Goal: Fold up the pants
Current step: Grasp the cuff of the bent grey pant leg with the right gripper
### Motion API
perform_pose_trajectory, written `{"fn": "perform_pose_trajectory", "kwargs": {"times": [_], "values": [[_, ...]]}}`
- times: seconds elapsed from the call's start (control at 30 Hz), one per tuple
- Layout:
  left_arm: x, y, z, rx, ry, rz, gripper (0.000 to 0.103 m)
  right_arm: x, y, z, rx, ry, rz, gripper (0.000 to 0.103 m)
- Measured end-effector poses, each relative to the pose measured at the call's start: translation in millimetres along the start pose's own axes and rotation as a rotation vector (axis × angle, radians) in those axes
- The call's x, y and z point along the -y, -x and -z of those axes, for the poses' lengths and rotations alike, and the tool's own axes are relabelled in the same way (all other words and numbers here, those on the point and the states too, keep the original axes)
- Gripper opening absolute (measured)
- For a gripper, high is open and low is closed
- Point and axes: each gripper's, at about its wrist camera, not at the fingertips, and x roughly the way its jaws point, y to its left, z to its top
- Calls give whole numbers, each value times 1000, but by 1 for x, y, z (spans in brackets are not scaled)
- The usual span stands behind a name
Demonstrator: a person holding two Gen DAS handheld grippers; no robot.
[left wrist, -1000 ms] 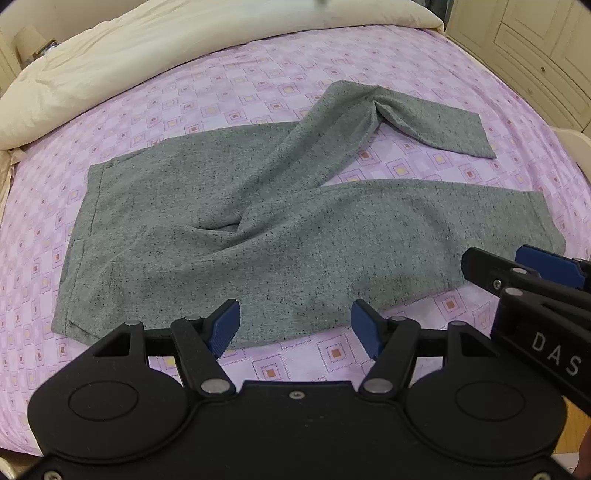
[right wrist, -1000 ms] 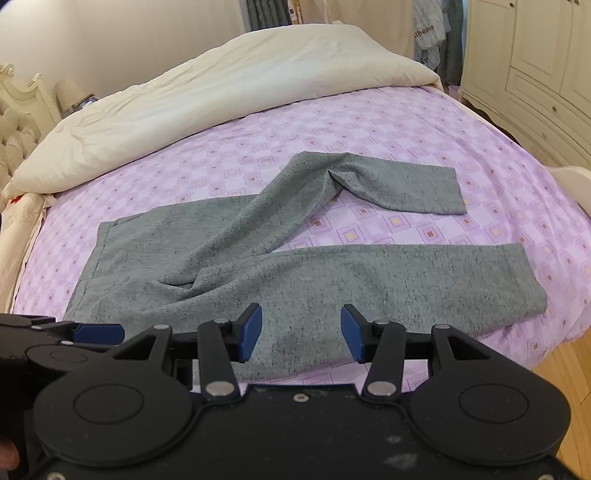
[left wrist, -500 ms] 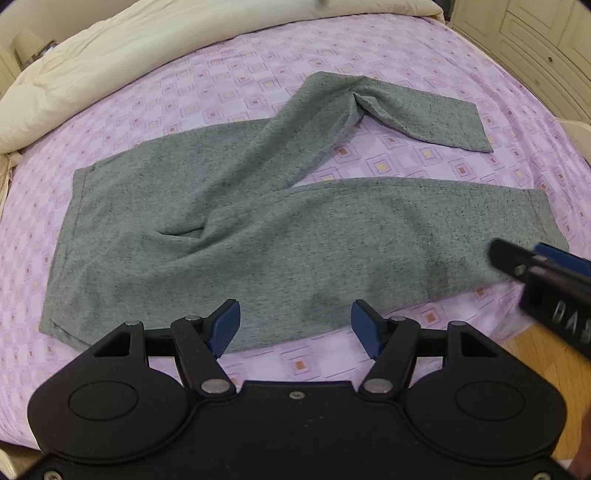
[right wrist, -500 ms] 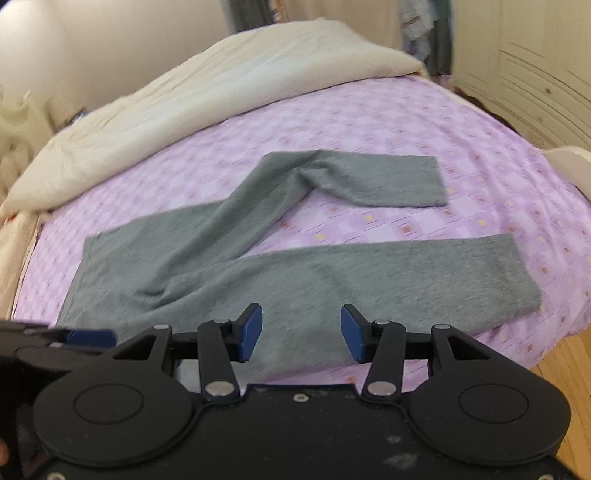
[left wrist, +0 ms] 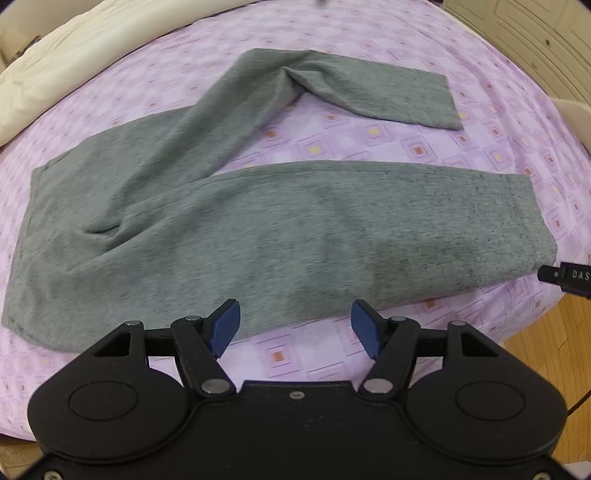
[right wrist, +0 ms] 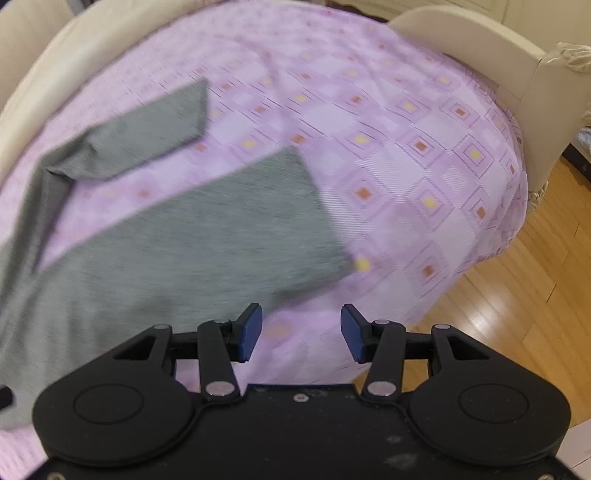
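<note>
Grey pants (left wrist: 258, 229) lie flat on the purple patterned bedsheet (left wrist: 369, 136), waistband at the left. The near leg runs straight to the right; the far leg bends and doubles back at its knee. My left gripper (left wrist: 295, 328) is open and empty over the near leg's front edge. My right gripper (right wrist: 301, 330) is open and empty, just in front of the near leg's hem end (right wrist: 317, 221). That view is blurred. Part of the right gripper (left wrist: 565, 275) shows at the right edge of the left wrist view, beside the hem.
A cream duvet (left wrist: 92, 48) lies bunched along the far side of the bed. A cream footboard (right wrist: 480, 62) stands at the bed's right end. Wooden floor (right wrist: 517, 295) lies below the bed's edge. Cream cabinets (left wrist: 535, 33) stand at the far right.
My right gripper has swung to the right, to the near leg's hem. My left gripper has moved closer over the pants. Both stay open.
</note>
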Motion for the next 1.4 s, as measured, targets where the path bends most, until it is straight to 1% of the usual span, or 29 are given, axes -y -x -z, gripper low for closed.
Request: {"fn": "perform_pose_trajectory", "kwargs": {"times": [0.03, 0.1, 0.13, 0.2, 0.33, 0.37, 0.4, 0.43, 0.47, 0.5, 0.53, 0.6, 0.63, 0.67, 0.73, 0.77, 0.8, 0.83, 0.87, 0.9, 0.93, 0.97, 1.0, 1.03, 1.07, 1.13, 1.2, 1.33, 1.4], "values": [[5, -3, -2, -9, -4, -6, 68, 4, -5, -2, -7, 13, 1, 50], [11, -7, -6, -22, -7, -13, 68, 10, -17, -9, -17, 29, -31, 50], [14, -8, -8, -25, -5, -17, 68, 11, -23, -15, -16, 43, -53, 50], [16, -8, -11, -25, 5, -28, 68, 7, -34, -24, -13, 86, -64, 50], [12, -6, -14, -23, 44, -48, 68, -2, -57, -47, -50, 152, -83, 53], [11, -7, -14, -27, 54, -52, 68, -3, -59, -51, -66, 153, -89, 53], [11, -9, -15, -32, 61, -56, 68, -2, -60, -56, -79, 147, -105, 51], [9, -10, -15, -38, 69, -58, 68, -1, -60, -61, -90, 147, -144, 39], [9, -10, -15, -43, 74, -60, 68, -1, -57, -66, -105, 148, -191, 7], [8, -10, -15, -47, 78, -62, 68, -1, -53, -70, -128, 150, -216, 9], [8, -10, -16, -47, 80, -63, 68, -3, -46, -73, -143, 162, -208, 9], [7, -11, -17, -41, 82, -68, 68, -4, -28, -77, -121, 237, -156, 8], [7, -11, -18, -38, 86, -72, 68, 0, -22, -79, -107, 256, -117, 8], [7, -11, -18, -35, 90, -73, 68, 8, -22, -80, -124, 240, -104, 8], [6, -12, -18, -36, 96, -73, 68, 22, -35, -81, -188, 178, -101, 9], [6, -12, -18, -39, 96, -77, 68, 23, -42, -80, -215, 193, -100, 12], [6, -11, -18, -35, 96, -79, 68, 20, -45, -79, -214, 224, -82, 16], [4, -9, -18, -27, 98, -82, 68, 17, -45, -80, -195, 249, -48, 24], [3, -7, -18, -17, 103, -86, 68, 14, -40, -83, -168, 257, -2, 26], [1, -5, -18, -7, 109, -88, 68, 13, -32, -88, -119, 250, 48, 27], [-2, -3, -18, 4, 117, -88, 68, 11, -21, -94, -49, 237, 62, 30], [-4, -1, -19, 14, 127, -88, 68, 8, -9, -101, 20, 226, 41, 31], [-7, 0, -21, 22, 138, -91, 68, 4, 1, -107, 69, 220, 3, 32], [-9, 1, -23, 28, 148, -94, 68, -1, 6, -115, 98, 218, -54, 35], [-13, 2, -26, 42, 165, -95, 68, -6, 8, -123, 102, 216, -112, 37], [-21, 3, -34, 72, 194, -89, 68, -20, -3, -142, 77, 188, -197, 37], [-28, 2, -43, 90, 208, -88, 68, -37, -24, -159, 55, 147, -245, 37], [-46, -2, -60, 106, 215, -86, 68, -71, -64, -185, 21, 101, -262, 38], [-56, -2, -66, 113, 216, -105, 68, -82, -81, -193, -6, 79, -261, 38]]}}
